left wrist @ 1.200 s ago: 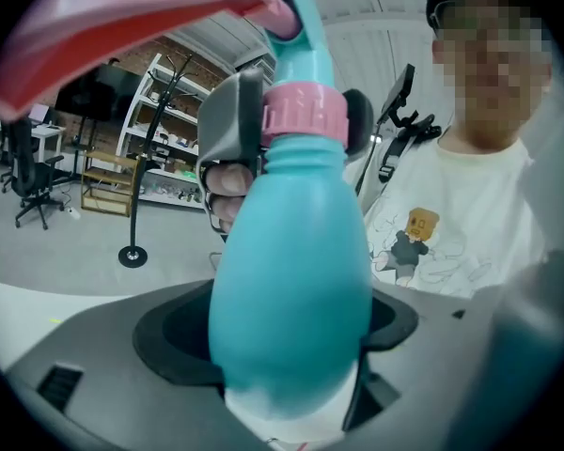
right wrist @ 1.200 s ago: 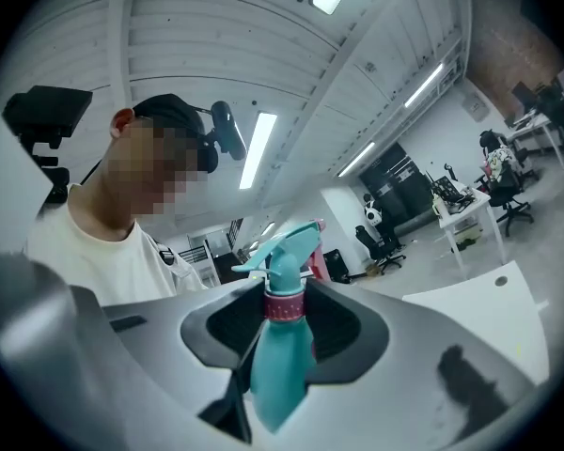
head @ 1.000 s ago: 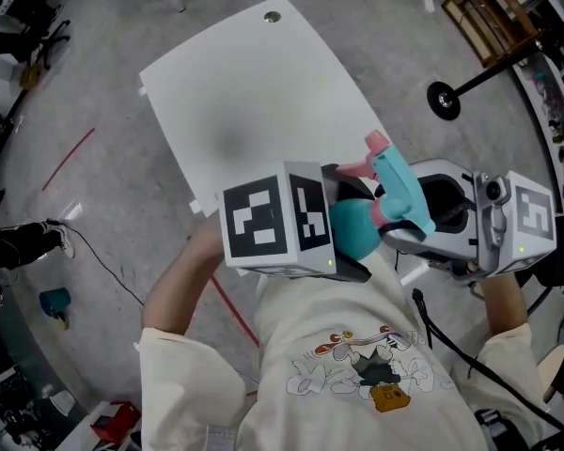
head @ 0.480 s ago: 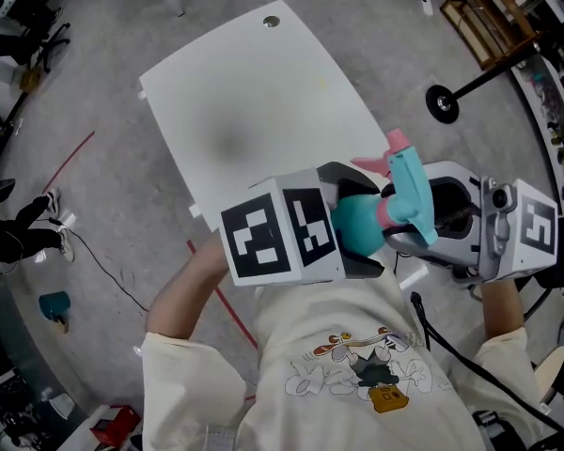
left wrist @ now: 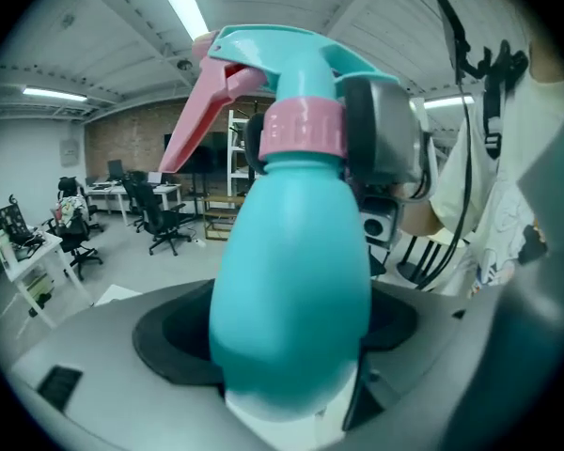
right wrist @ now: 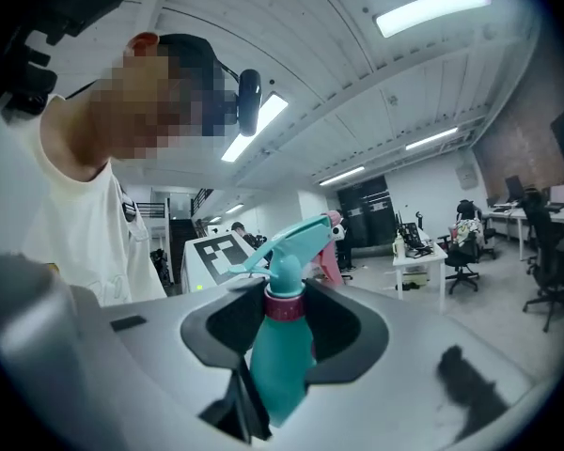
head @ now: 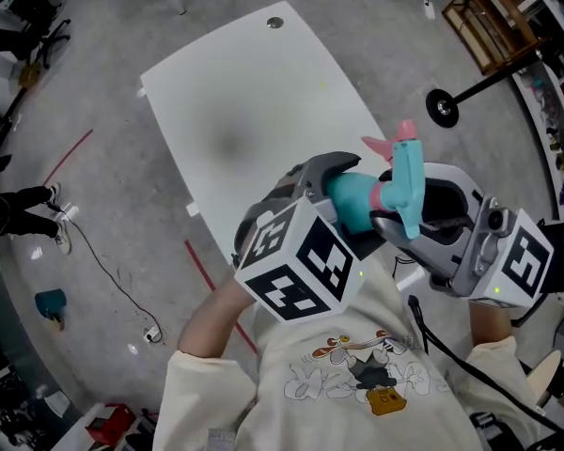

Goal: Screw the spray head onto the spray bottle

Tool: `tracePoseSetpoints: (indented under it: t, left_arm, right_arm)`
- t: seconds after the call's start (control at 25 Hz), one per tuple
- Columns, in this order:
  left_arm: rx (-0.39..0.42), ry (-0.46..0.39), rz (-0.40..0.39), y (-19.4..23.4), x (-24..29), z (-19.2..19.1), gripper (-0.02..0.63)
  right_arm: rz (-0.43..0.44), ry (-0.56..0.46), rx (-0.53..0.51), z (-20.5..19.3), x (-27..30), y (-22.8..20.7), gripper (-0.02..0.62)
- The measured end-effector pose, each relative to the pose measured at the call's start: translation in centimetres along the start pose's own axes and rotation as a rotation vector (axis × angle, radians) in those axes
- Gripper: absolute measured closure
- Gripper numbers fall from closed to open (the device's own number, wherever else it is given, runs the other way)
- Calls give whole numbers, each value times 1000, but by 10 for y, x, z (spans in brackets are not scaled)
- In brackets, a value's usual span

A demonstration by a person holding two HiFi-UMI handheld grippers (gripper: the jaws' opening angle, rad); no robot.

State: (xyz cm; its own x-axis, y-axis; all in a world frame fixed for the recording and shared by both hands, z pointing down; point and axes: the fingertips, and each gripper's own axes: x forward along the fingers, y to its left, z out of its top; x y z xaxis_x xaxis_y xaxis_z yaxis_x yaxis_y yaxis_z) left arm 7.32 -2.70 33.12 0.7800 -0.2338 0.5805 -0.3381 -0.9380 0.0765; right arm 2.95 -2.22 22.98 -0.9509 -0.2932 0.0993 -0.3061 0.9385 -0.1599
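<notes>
Holds the teal pear-shaped plastic spray bottle (head: 353, 205) in mid-air close to the chest, on the near side of the white rectangular table (head: 244, 92) and clear of it. Lies roughly level, base to the left, top to the right.

Grips the wide lower body with the fingers of the left gripper (head: 338, 207), closed snugly and with the base tucked deep between them. Pinches with the fingers of the right gripper (head: 406, 209), about half closed, at the neck, on the pink ring collar (head: 390, 195) of the teal spray head (head: 410, 172), pink trigger (head: 381, 146) pointing to the far side. Looks flush at the collar, no gap showing in the left gripper view, so probably threaded on already. Cannot tell how tight.

To finish the step well:
- Keep the left grip firm and steady as the anchor.
- Turn only the right wrist, about the long axis of the bottle.
- Keep spray head and bottle in one straight line; avoid any tilt, for fear of cross-threading.
- Work in short turns, easing the right fingers just enough to re-grip.
- Never loosen both grips at once, with no support under the bottle.
- Mind the smooth tapered body, likely to squirm loose under too much twist.
- Stop at the first firm resistance from the collar.
</notes>
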Motion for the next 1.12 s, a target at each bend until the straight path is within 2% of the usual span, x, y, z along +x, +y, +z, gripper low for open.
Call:
tracePoseSetpoints:
  t: [0.36, 0.56, 0.68, 0.76, 0.88, 1.12]
  left_arm:
    - [-99, -55, 246, 39, -2, -15, 199]
    - [-170, -83, 340, 51, -2, -26, 199]
    - [-207, -96, 348, 54, 0, -31, 199]
    - [-223, -118, 321, 52, 0, -32, 199]
    - [-218, -145, 275, 49, -3, -35, 200]
    - [-153, -147, 260, 51, -23, -42, 199]
  right_arm:
    - [-203, -11, -18, -11, 26, -17, 459]
    - [-291, -26, -22, -20, 36, -21, 459]
    - [-333, -27, -33, -25, 40, -23, 457]
    - [-319, -24, -24, -27, 42, -22, 457]
    - [-238, -1, 6, -31, 40, -15, 442]
    - [-119, 40, 48, -30, 12, -13, 410]
